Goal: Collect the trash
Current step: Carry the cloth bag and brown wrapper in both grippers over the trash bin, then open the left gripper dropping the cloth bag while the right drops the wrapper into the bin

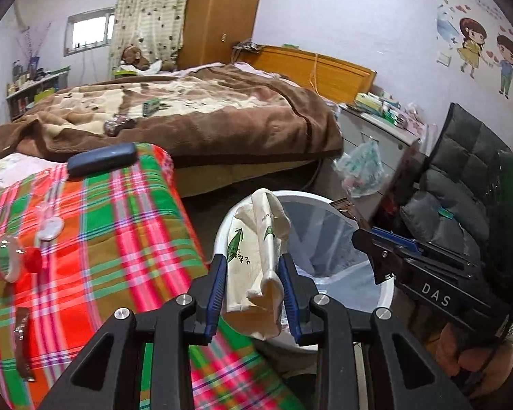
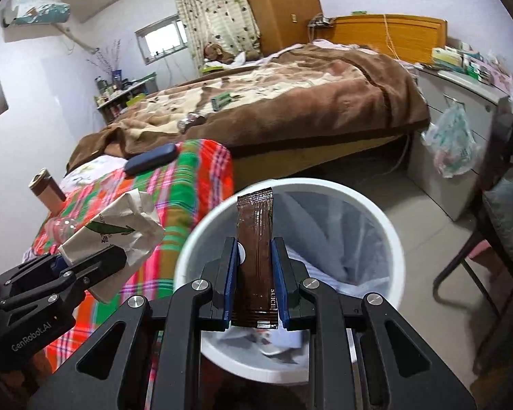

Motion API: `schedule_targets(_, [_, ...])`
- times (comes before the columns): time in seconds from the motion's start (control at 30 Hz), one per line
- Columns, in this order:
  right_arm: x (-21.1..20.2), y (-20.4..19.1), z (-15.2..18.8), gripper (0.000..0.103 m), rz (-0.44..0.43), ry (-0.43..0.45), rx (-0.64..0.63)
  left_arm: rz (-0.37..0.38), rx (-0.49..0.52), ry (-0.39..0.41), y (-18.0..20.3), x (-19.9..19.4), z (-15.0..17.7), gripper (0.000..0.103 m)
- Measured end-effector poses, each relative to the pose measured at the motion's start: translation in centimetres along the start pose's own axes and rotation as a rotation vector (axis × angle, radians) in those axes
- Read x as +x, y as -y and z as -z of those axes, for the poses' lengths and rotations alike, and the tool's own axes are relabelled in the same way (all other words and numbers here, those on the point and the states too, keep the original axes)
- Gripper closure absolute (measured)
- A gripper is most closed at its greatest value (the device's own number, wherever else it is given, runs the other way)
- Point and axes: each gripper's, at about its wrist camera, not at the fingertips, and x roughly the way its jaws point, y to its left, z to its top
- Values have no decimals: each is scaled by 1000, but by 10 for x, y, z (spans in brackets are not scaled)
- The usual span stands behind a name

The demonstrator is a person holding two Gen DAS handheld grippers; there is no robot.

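Left hand-held gripper [image 1: 253, 283] clamps crumpled paper wrapper [image 1: 253, 259]; right hand-held gripper [image 2: 255, 276] pinches brown sachet [image 2: 255, 256], both w/ narrow jaws over white bin [image 2: 386, 225], beside plaid cloth [image 1: 119, 225].

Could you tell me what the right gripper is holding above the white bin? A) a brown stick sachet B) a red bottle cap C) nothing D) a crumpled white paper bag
A: the right gripper is shut on a brown stick sachet over the white bin.
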Motion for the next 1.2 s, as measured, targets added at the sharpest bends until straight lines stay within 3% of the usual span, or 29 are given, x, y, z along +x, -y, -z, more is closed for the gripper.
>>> schedule_targets(0.37, [22, 23, 8, 82, 59, -76, 15, 33, 2, -73, 18, 39, 5, 70])
schedule_targets(0.77, [28, 30, 10, 80, 82, -120, -10, 50, -9, -87, 21, 50, 7, 63])
schedule_targets(0.83, [26, 32, 10, 75, 90, -116, -5, 49, -12, -87, 20, 49, 7, 63])
schedule_targets(0.9, [25, 31, 11, 58, 90, -118, -3, 50, -11, -84, 19, 47, 8, 63])
schedule_targets(0.93, [23, 31, 11, 54, 88, -114, -3, 48, -11, -83, 19, 46, 8, 63])
schedule_targets(1.2, [17, 22, 9, 53, 85, -90, -4, 35, -22, -58, 11, 26, 10, 63])
